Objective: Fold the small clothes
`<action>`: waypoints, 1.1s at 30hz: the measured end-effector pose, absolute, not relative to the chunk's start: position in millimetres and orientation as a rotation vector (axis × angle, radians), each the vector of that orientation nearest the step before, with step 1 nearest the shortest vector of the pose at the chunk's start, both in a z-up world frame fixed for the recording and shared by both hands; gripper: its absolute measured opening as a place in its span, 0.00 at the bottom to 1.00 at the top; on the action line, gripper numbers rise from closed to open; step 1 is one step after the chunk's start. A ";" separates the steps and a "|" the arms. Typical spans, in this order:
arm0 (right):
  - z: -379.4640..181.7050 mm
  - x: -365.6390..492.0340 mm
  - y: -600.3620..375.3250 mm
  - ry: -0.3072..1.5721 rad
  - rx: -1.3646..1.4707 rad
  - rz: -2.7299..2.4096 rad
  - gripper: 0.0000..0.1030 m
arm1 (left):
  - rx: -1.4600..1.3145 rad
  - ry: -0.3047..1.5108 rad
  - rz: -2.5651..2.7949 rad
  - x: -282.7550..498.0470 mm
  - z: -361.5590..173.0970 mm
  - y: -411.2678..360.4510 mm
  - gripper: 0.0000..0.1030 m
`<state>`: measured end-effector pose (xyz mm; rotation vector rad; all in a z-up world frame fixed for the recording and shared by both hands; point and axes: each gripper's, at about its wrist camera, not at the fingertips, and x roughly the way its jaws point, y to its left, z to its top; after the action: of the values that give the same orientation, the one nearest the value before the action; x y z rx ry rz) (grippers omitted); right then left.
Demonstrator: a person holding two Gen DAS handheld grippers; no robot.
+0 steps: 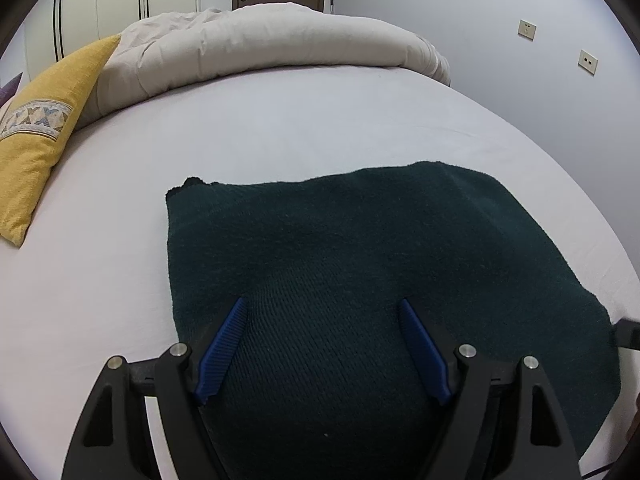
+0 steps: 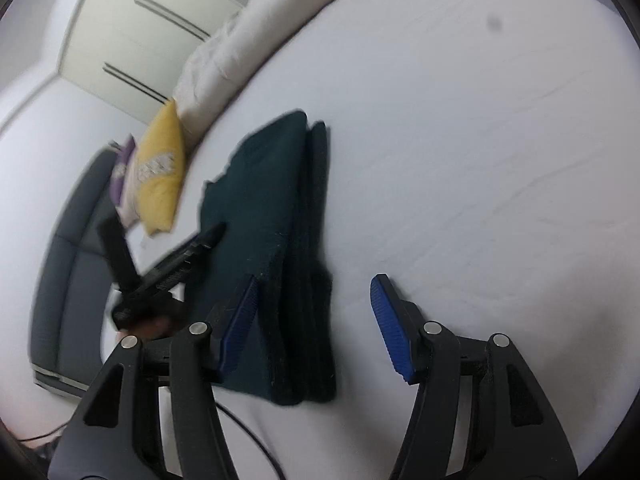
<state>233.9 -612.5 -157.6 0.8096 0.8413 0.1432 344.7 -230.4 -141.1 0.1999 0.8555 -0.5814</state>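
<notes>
A dark green knitted garment (image 1: 360,264) lies folded flat on the white bed sheet (image 1: 280,120). My left gripper (image 1: 322,308) is open, its blue pads spread just above the garment's near part, holding nothing. In the right wrist view the same garment (image 2: 268,208) shows stacked folded layers along its right edge. My right gripper (image 2: 316,288) is open and empty, hovering over that edge and the sheet (image 2: 480,140). The left gripper's black body (image 2: 176,264) shows over the garment's left side.
A rolled beige duvet (image 1: 260,48) lies along the far side of the bed. A yellow patterned pillow (image 1: 40,132) sits at the left, with a purple pillow (image 2: 122,164) beside it. A grey headboard (image 2: 68,264), wardrobe doors (image 2: 132,32) and a wall with sockets (image 1: 527,30) surround the bed.
</notes>
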 end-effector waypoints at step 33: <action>-160.4 360.4 -560.8 1.043 0.693 0.138 0.21 | -0.232 1.137 -0.680 334.2 -143.2 -157.8 0.46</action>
<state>360.4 -560.8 -160.4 0.6931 1.0432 0.1379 334.2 -157.8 -143.2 -0.2321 1.1367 -0.6797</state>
